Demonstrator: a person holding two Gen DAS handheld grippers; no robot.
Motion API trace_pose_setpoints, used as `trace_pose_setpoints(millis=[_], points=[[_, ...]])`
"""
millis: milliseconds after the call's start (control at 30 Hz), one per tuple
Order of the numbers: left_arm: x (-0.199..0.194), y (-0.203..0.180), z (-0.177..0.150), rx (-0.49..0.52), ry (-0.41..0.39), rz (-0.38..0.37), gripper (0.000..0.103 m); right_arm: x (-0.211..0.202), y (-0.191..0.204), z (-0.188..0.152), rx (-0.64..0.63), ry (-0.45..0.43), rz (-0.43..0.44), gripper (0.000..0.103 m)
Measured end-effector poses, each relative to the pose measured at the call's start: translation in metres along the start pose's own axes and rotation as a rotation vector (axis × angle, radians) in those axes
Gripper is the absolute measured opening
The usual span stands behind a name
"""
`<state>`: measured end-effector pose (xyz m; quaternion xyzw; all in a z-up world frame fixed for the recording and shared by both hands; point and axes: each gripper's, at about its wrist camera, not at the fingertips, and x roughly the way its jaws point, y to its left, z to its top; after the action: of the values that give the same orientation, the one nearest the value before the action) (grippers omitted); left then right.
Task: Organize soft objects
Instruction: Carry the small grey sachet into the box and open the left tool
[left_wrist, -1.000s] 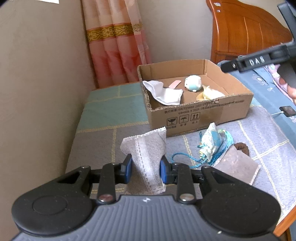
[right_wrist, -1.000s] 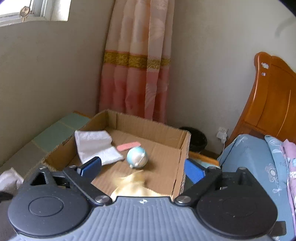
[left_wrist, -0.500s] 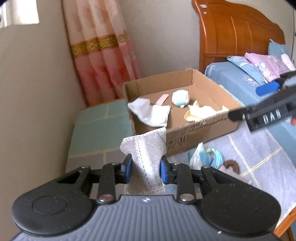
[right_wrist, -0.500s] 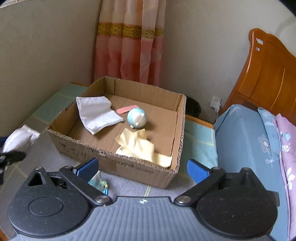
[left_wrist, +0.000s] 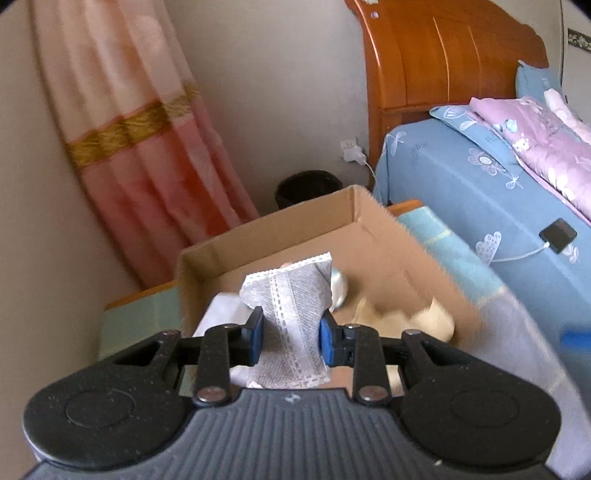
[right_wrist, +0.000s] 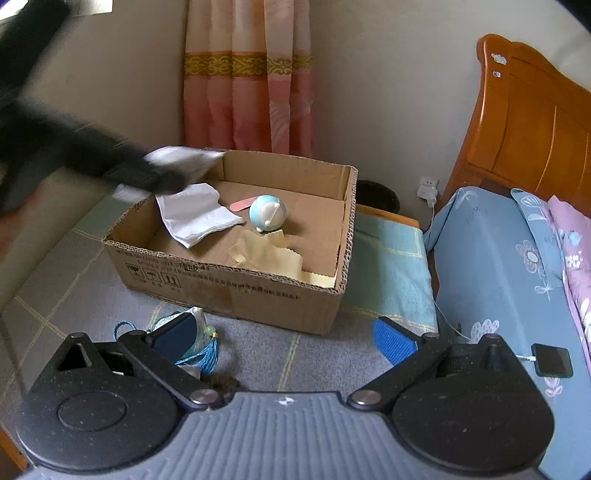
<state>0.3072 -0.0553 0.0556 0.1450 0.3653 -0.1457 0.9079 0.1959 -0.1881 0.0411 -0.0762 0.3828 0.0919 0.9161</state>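
My left gripper is shut on a grey lace-trimmed cloth and holds it over the near-left part of the open cardboard box. From the right wrist view that gripper is a dark blur at the box's far-left corner. In the box lie a white cloth, a pink strip, a blue-and-white round toy and a yellow cloth. My right gripper is open and empty, low in front of the box. A blue tasselled pouch lies by its left finger.
A brown hair tie lies near the pouch on the grey checked cover. To the right is a bed with a blue sheet, a charging phone and a wooden headboard. A pink curtain and a black bin stand behind the box.
My left gripper lifted the grey cloth off the cover and carried it over the box. My right gripper drew back from the box to the cover in front, its jaws wide.
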Motion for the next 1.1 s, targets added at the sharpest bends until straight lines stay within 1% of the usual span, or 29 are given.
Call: trace_pose_setpoints(millis=[167, 233, 267, 300, 333, 367, 400, 500, 667, 767, 933, 1100], points=[[0.037, -0.022, 0.043, 0.012, 0.022, -0.015, 0.029, -0.003, -0.010, -0.007, 0.023, -0.017, 0.010, 0.103], [0.053, -0.027, 0.057, 0.002, 0.032, -0.014, 0.033, -0.004, -0.015, -0.009, 0.034, -0.026, 0.003, 0.103], [0.060, -0.030, 0.062, -0.004, 0.030, -0.011, 0.037, -0.004, -0.018, -0.010, 0.045, -0.029, 0.002, 0.103], [0.066, -0.033, 0.067, -0.007, 0.026, -0.008, 0.054, -0.004, -0.022, -0.011, 0.057, -0.032, 0.003, 0.103], [0.071, -0.033, 0.070, -0.013, 0.028, 0.003, 0.068, -0.004, -0.025, -0.012, 0.070, -0.035, 0.006, 0.103], [0.074, -0.035, 0.073, -0.023, 0.039, 0.029, 0.089, -0.004, -0.028, -0.014, 0.082, -0.037, 0.012, 0.103], [0.073, -0.036, 0.073, -0.029, 0.040, 0.047, 0.092, -0.004, -0.031, -0.015, 0.090, -0.036, 0.018, 0.103], [0.059, -0.040, 0.072, -0.021, 0.027, 0.007, 0.093, -0.006, -0.034, -0.020, 0.097, -0.040, 0.022, 0.103], [0.025, -0.044, 0.065, 0.017, -0.003, 0.017, 0.093, -0.013, -0.035, -0.023, 0.104, -0.044, 0.018, 0.103], [0.002, -0.042, 0.055, 0.030, -0.015, 0.029, 0.095, -0.021, -0.034, -0.025, 0.116, -0.054, 0.019, 0.103], [-0.034, -0.032, 0.026, 0.026, -0.041, 0.061, 0.097, -0.037, -0.030, -0.029, 0.131, -0.065, 0.013, 0.103], [-0.063, -0.022, -0.015, -0.006, -0.054, 0.081, 0.099, -0.054, -0.024, -0.038, 0.142, -0.085, 0.017, 0.103]])
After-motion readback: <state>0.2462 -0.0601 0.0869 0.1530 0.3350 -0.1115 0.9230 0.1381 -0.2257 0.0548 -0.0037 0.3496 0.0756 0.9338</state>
